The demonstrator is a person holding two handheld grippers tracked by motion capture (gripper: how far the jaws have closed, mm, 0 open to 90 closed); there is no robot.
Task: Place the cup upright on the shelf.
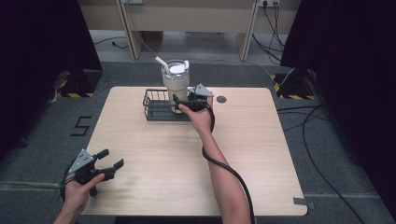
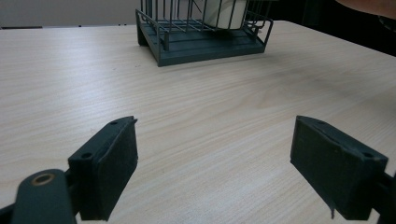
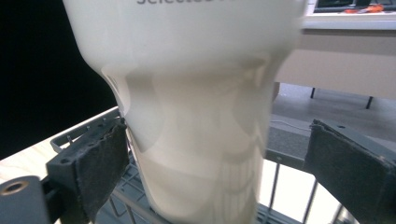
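Nearest the person, the left gripper (image 1: 109, 164) is hovering at the table's (image 1: 261, 154) near left corner with its jaws standing wide and nothing between them, and it looks best left idle there, out of the working line. Farther in, the right gripper (image 1: 186, 99) is reaching over the near rail of the wire basket (image 1: 156, 106), its jaws spread around the lower body of the cream tumbler (image 1: 175, 84); in the right gripper view the left pad (image 3: 100, 161) is lying at or just off the tumbler's wall while the right pad (image 3: 348, 170) is standing clear of it, so the cup is bracketed but not pinched. The tumbler is standing upright in the basket's right end, its long axis vertical, the narrow foot down, the lid and white straw (image 1: 161, 63) pointing up, the straw leaning left. If a grasp is meant, centring the cup, closing evenly on the waist and lifting straight up should be keeping it level and clear of the wires.
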